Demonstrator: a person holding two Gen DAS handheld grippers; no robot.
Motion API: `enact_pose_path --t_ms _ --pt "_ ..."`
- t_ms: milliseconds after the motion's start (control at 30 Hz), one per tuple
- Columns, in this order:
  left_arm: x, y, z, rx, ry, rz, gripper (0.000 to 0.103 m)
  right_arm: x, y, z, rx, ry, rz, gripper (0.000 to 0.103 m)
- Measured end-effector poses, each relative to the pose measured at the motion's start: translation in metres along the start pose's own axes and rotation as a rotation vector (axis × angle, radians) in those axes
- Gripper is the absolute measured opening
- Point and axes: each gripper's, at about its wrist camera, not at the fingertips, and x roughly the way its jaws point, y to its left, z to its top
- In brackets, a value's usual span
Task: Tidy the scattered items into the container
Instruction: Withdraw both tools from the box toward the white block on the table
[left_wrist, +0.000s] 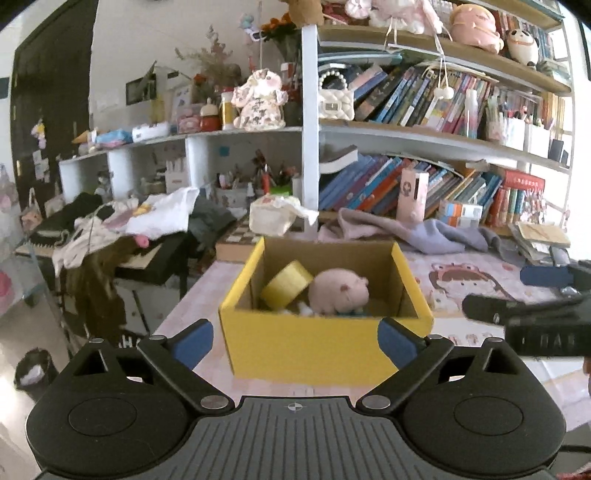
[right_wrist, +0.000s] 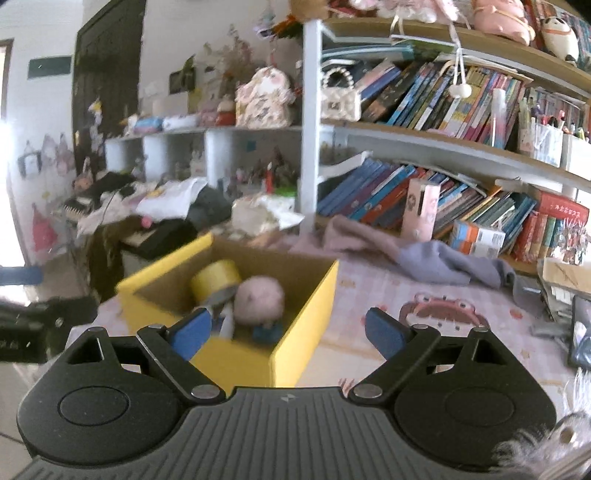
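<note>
Left gripper (left_wrist: 295, 339): spread, nothing held | Right gripper (right_wrist: 288, 332): spread, nothing held | Box (left_wrist: 314, 347): yellow, on table (left_wrist: 480, 280) | Contents: pig plush (left_wrist: 338, 291) beside tape roll (left_wrist: 286, 284), both inside box

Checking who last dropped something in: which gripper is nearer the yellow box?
Left. The left gripper faces the yellow box squarely, its open fingers flanking the front wall; the right gripper sits off its right corner.

Items under pink plush pig (left_wrist: 339, 295) hidden; right-wrist view blurred.
</note>
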Motion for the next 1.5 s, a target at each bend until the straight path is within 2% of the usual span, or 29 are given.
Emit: enact_pose_path --t_ms 133,233,400,733,1000,1500 --pt "-0.010 -0.004 -0.019 -0.021 0.051 0.007 0.100 -0.019 0.020 -0.022 -0.043 0.028 0.035 0.091" --pt "-0.013 -0.010 -0.028 0.019 0.084 0.002 0.100 -0.030 0.028 -0.033 -0.096 0.038 0.034 0.091" --pt "-0.021 -0.020 -0.032 0.069 0.065 -0.023 0.100 -0.045 0.026 -0.040 -0.117 0.061 0.008 0.091" --pt "-0.022 -0.042 -0.047 0.139 0.122 -0.101 0.100 -0.064 0.012 -0.058 -0.085 0.128 -0.098 0.091" --pt "-0.021 -0.057 -0.058 0.190 0.184 -0.150 0.100 -0.063 0.007 -0.072 -0.038 0.207 -0.101 0.091" --pt "-0.008 -0.094 -0.058 0.235 0.224 -0.238 0.101 -0.083 -0.025 -0.083 0.002 0.231 -0.209 0.091"
